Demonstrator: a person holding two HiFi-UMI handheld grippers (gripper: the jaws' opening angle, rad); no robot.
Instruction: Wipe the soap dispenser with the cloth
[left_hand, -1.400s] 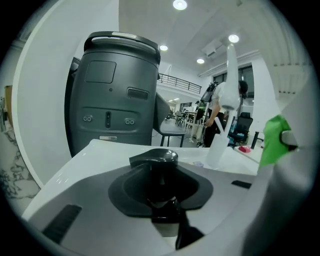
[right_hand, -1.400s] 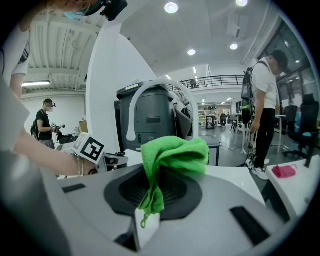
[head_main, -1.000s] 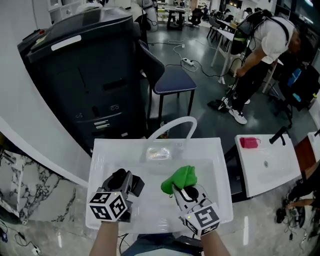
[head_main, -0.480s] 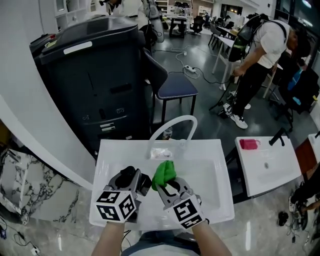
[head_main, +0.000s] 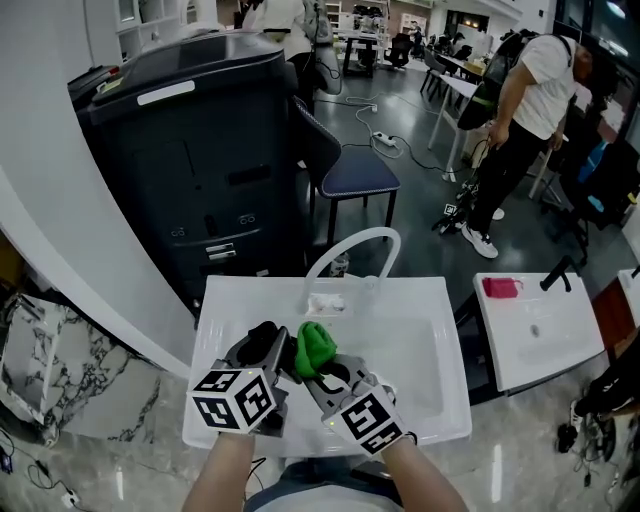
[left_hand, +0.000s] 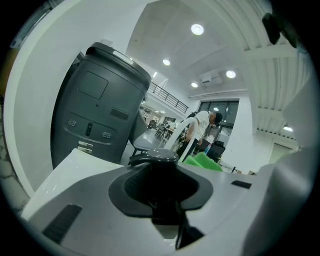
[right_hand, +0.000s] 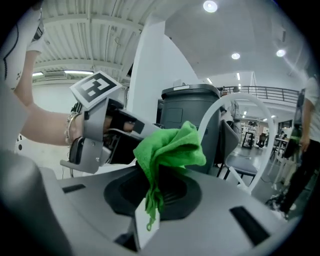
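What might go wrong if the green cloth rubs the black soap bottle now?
1. The right gripper pinches only a thin bunched tail of the cloth, so rubbing might tug it loose into the sink.
2. The left gripper holds the soap dispenser over the sink; a hard push could twist it or make it slip.
3. The two grippers sit very close, so they might bump.
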